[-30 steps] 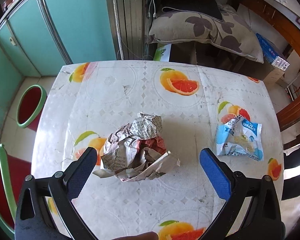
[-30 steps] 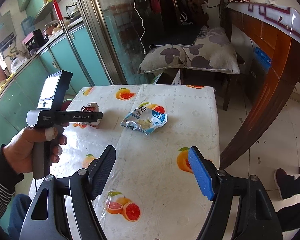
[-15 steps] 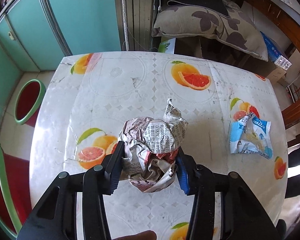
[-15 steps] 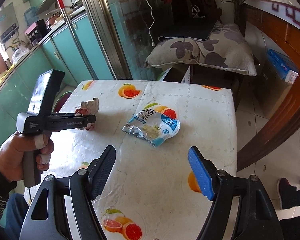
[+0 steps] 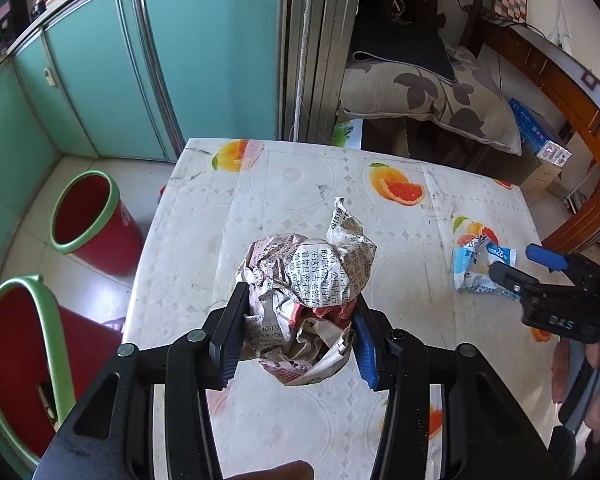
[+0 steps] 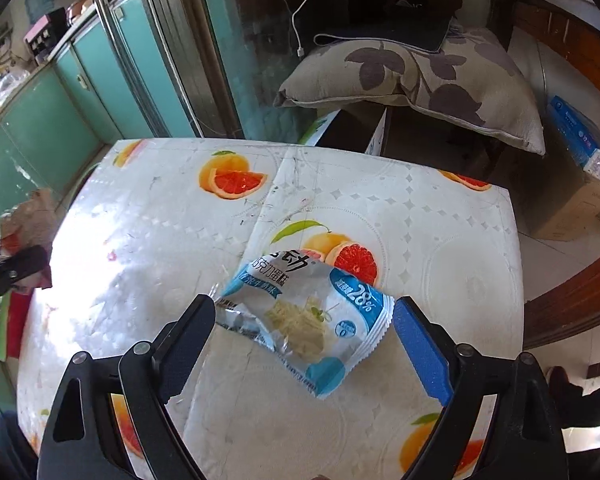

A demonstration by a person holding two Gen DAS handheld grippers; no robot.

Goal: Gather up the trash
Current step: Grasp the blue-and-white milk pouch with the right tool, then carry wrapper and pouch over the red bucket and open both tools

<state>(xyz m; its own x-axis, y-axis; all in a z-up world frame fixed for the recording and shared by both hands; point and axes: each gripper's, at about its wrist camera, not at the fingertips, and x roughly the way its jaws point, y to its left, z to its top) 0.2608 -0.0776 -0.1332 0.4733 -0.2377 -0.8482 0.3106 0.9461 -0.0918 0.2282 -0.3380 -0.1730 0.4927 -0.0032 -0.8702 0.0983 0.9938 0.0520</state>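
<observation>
A crumpled newspaper ball [image 5: 306, 300] is held above the table; a blue-white snack wrapper [image 6: 314, 320] lies flat on it

Right gripper [image 6: 302, 330]: jaws stood wide apart, black finger on one side of the snack wrapper [image 6: 314, 322] and blue-padded finger on the other, neither pressing it.
Snack wrapper: lay flat and crumpled on the table [image 6: 440, 240], blue and silver, partly covering a printed orange.
Left gripper [image 6: 8, 270]: at the table's left edge, clamped on the crumpled newspaper [image 6: 30, 216].
Pillow [image 6: 416, 76]: beyond the table's far edge.
Blue box [image 6: 584, 140]: right of the pillow.
</observation>
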